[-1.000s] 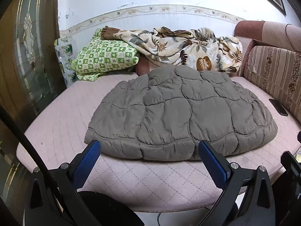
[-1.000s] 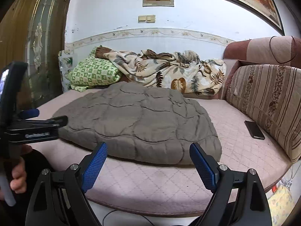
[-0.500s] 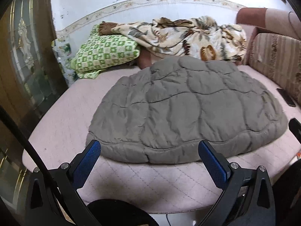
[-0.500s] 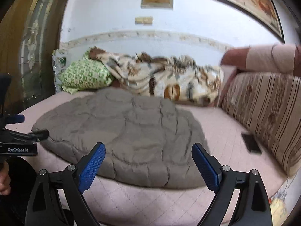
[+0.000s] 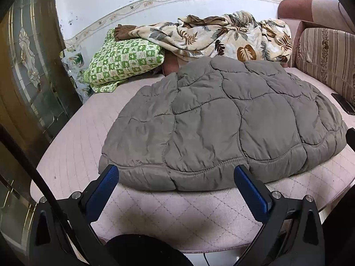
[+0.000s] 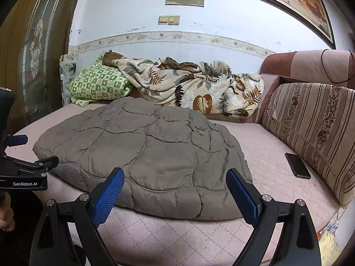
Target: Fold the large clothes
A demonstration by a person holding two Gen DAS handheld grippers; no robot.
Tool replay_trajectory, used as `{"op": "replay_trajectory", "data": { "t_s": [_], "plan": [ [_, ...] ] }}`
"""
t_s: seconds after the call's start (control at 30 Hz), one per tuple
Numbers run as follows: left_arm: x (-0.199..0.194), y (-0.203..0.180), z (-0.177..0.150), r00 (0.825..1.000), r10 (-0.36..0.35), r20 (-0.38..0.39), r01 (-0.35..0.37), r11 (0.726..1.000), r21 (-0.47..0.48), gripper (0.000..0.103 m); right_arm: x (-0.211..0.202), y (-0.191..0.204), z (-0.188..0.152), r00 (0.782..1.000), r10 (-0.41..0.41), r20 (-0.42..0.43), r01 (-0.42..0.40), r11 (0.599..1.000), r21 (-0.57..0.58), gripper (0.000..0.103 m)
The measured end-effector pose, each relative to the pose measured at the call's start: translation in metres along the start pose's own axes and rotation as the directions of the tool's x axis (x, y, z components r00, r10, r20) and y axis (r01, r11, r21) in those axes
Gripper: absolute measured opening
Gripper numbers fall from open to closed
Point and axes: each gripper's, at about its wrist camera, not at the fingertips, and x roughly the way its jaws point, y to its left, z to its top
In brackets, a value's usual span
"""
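A large grey quilted padded garment (image 5: 221, 124) lies spread flat on the pink quilted sofa seat (image 5: 177, 217). My left gripper (image 5: 176, 177) hangs open just in front of its near hem, left of centre, with nothing between its blue pads. In the right wrist view the same garment (image 6: 144, 153) fills the middle, and my right gripper (image 6: 175, 181) stands open over its near right hem, holding nothing. The left gripper (image 6: 33, 153) shows at that view's left edge, with part of a hand (image 6: 6, 212) below it.
A green checked pillow (image 6: 99, 84) and a leaf-print blanket (image 6: 190, 86) are heaped against the back wall. A striped sofa cushion (image 6: 310, 128) lines the right side, with a black phone (image 6: 297, 165) on the seat beside it. A glass-panelled wooden door (image 5: 26, 71) stands at left.
Both grippers have moved closer to the near hem of the grey garment, which looks larger now. The jaws have stayed open and the garment has not moved.
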Motion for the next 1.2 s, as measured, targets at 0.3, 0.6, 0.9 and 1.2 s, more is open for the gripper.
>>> {"op": "replay_trajectory", "data": {
  "t_s": [0.3,0.6,0.9,1.2],
  "plan": [
    [0.0067,0.0051,0.0004,1.000,0.010,-0.024,-0.010,1.000,-0.022,0.103,0.0085,0.0018,-0.0011,1.000,0.009,-0.006,-0.009,1.000,-0.003,0.095],
    [0.0083,0.0061,-0.0011,0.999,0.010,-0.032,-0.011,1.000,-0.016,0.103,0.0093,0.0032,-0.0018,1.000,0.006,-0.006,-0.006,1.000,0.000,0.095],
    [0.0075,0.0035,-0.0009,0.999,0.014,-0.029,-0.014,1.000,-0.015,0.103,0.0082,0.0049,-0.0021,1.000,0.002,-0.003,-0.002,1.000,0.000,0.095],
    [0.0057,0.0020,-0.0013,1.000,0.010,-0.029,-0.011,1.000,-0.012,0.103,0.0058,0.0064,-0.0028,1.000,-0.004,-0.003,0.004,1.000,0.001,0.095]
  ]
}}
